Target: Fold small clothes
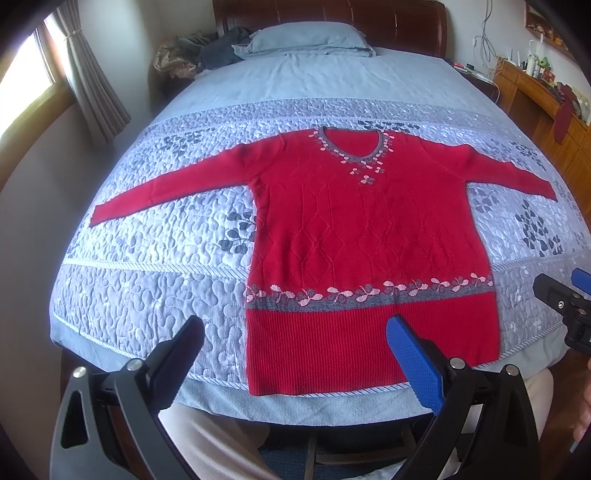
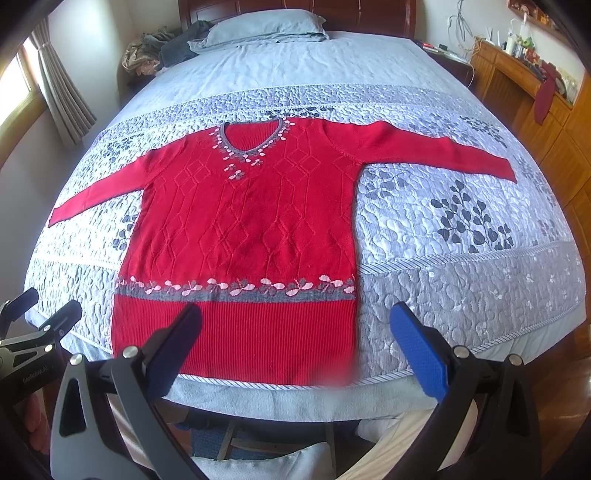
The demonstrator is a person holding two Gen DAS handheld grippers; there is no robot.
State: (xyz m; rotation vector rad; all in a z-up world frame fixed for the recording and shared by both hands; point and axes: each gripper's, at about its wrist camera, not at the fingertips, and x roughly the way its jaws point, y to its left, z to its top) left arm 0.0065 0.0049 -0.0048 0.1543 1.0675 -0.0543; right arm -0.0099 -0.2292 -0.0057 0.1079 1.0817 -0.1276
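Both grippers hang at the foot of the bed, the left gripper point(image 1: 295, 339) and right gripper point(image 2: 295, 332) with jaws spread wide, holding nothing; each pairs a black finger with a blue ribbed pad point(image 1: 415, 365). Beyond them a red knit sweater point(image 1: 354, 236) lies flat, sleeves outstretched, with diamond cable relief, ribbed hem and grey floral band, on the quilted grey bedspread point(image 1: 155, 295). A pillow point(image 1: 306, 37) rests by the wooden headboard point(image 1: 332, 13).

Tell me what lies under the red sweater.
The red sweater lies flat, sleeves spread, on the quilted bedspread, whose leaf pattern shows around it. The quilt directly beneath is covered, so anything there cannot be seen.
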